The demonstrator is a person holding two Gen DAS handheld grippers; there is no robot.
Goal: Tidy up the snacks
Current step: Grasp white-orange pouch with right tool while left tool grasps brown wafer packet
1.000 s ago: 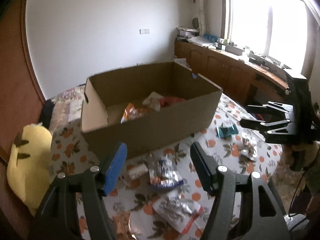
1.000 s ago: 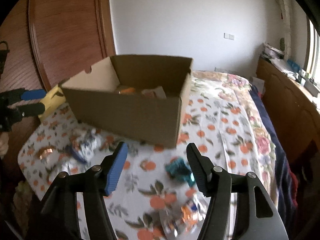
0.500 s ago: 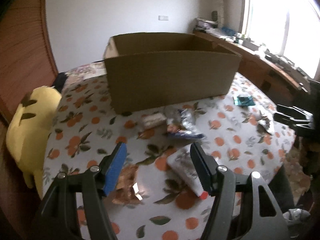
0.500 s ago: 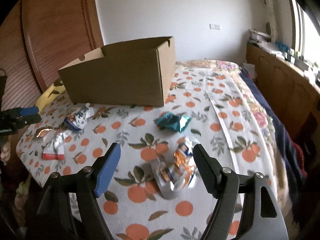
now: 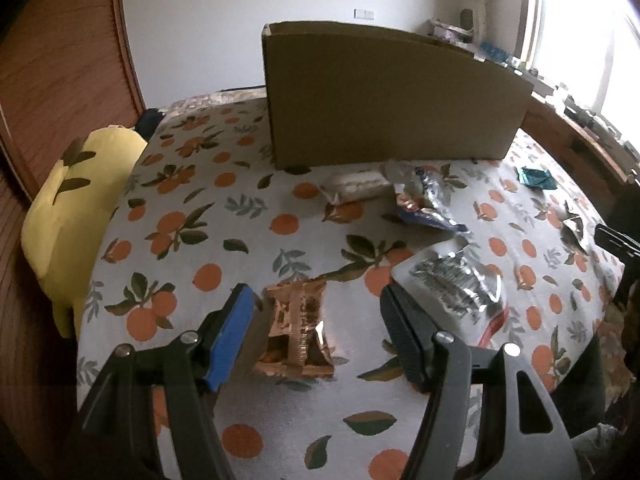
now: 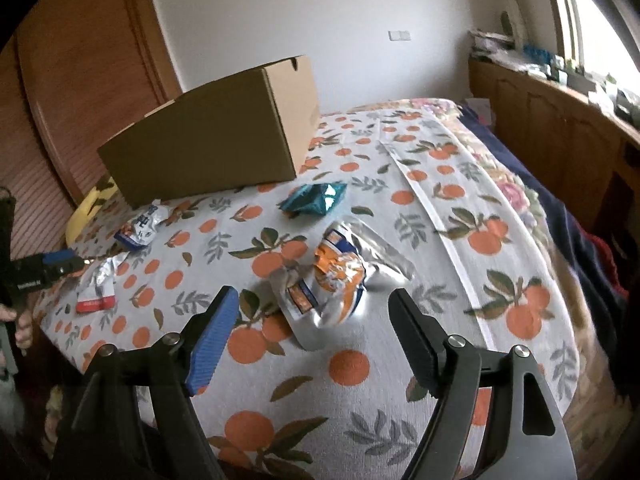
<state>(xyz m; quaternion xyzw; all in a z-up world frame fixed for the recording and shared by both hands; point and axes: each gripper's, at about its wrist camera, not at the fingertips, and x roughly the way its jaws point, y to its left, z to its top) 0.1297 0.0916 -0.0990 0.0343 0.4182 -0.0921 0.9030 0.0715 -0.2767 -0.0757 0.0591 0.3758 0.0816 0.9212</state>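
Both grippers have dropped from above the cardboard box [image 5: 392,96] to just over the table [image 5: 248,224], so the box now shows only its outer wall and hides what is inside it. Over the same second the right gripper's jaws widened.

Judging by the layout, the step in hand is the reach for two more loose packets, one per hand. The left gripper [image 5: 316,316] is spread wide, pinching nothing, with a copper foil packet [image 5: 298,328] lying between its fingers, nearer the blue left pad. A silver packet [image 5: 456,284] lies just beyond the right finger, and a white wrapper [image 5: 360,188] and a blue-and-silver packet [image 5: 424,200] lie farther ahead, in front of the box.

The right gripper [image 6: 314,312] is also spread and empty, with an orange-and-silver packet [image 6: 336,272] just ahead of its fingertips and between their lines. A teal packet [image 6: 316,198] lies farther ahead, near the box corner.

Next, each gripper probably needs to sink a little more and close across its packet. Flat, crinkly foil may slide or fold, so a low, squeezing pinch seems wise.

Both grippers tilt steeply downward toward the table. A hand [image 6: 22,328] gripping the left tool shows at the right camera's left edge.
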